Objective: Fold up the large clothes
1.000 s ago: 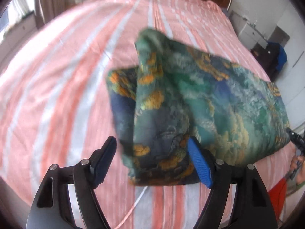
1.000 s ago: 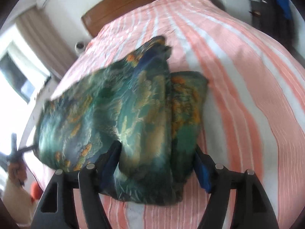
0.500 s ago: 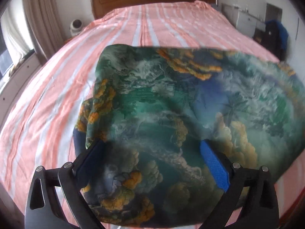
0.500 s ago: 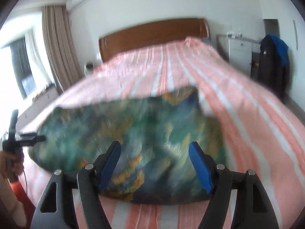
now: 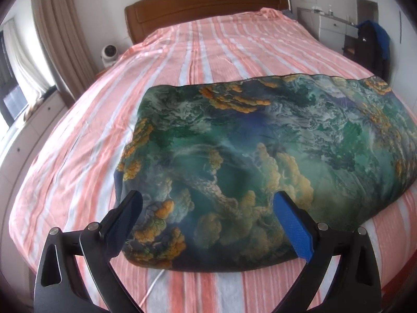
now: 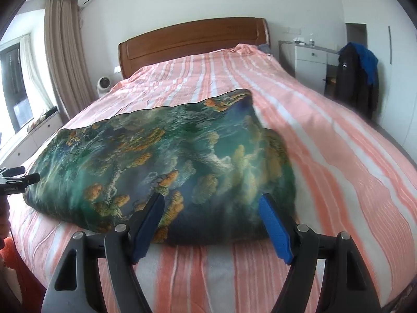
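A large green, blue and orange patterned garment [image 5: 260, 156] lies folded flat across the near end of the bed; it also shows in the right wrist view [image 6: 161, 172]. My left gripper [image 5: 211, 208] is open and empty, hovering over the garment's near left part. My right gripper [image 6: 212, 211] is open and empty over its near right part. The other gripper's tip [image 6: 20, 180] shows at the garment's left end in the right wrist view.
The bed has a pink and white striped sheet [image 5: 208, 52] and a brown headboard [image 6: 192, 41]. A white cabinet [image 6: 310, 60] and a dark jacket [image 6: 357, 78] stand to the right. Curtains [image 6: 65, 52] and a small white fan [image 6: 104, 84] are at the left.
Both grippers have drawn back and levelled out. The garment, bunched and lifted a second ago, now lies spread flat on the bed, released.
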The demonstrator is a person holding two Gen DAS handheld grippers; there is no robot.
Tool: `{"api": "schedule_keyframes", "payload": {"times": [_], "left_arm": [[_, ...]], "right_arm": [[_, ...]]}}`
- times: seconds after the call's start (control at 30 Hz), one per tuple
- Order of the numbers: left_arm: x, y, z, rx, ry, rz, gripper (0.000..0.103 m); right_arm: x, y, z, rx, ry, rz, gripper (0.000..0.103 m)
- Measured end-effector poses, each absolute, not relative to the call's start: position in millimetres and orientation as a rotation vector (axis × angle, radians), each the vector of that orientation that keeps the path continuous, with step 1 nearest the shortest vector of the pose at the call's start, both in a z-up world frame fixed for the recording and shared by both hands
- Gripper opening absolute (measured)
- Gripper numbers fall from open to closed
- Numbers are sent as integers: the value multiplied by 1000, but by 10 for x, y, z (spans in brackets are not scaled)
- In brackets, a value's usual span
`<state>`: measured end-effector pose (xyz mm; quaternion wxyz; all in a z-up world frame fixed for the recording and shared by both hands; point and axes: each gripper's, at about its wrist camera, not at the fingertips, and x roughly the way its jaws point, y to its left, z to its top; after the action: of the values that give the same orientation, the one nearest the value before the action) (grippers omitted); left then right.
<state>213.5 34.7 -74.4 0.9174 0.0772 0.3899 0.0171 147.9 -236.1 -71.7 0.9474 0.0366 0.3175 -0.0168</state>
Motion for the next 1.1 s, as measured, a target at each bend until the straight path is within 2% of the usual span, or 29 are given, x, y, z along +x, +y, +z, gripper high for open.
{"api": "schedule_keyframes", "payload": {"times": [0.4, 0.8, 1.1], "left_arm": [[2035, 172, -695, 153, 799, 20, 100], [2129, -440, -463, 162, 733, -64, 101], [2148, -772, -801, 230, 817, -88, 100]], "right_arm": [[1216, -2505, -919, 80, 615, -81, 78], [1294, -2472, -1237, 108, 737, -50, 78], [1269, -2527, -1300, 140, 760, -52, 79]]}}
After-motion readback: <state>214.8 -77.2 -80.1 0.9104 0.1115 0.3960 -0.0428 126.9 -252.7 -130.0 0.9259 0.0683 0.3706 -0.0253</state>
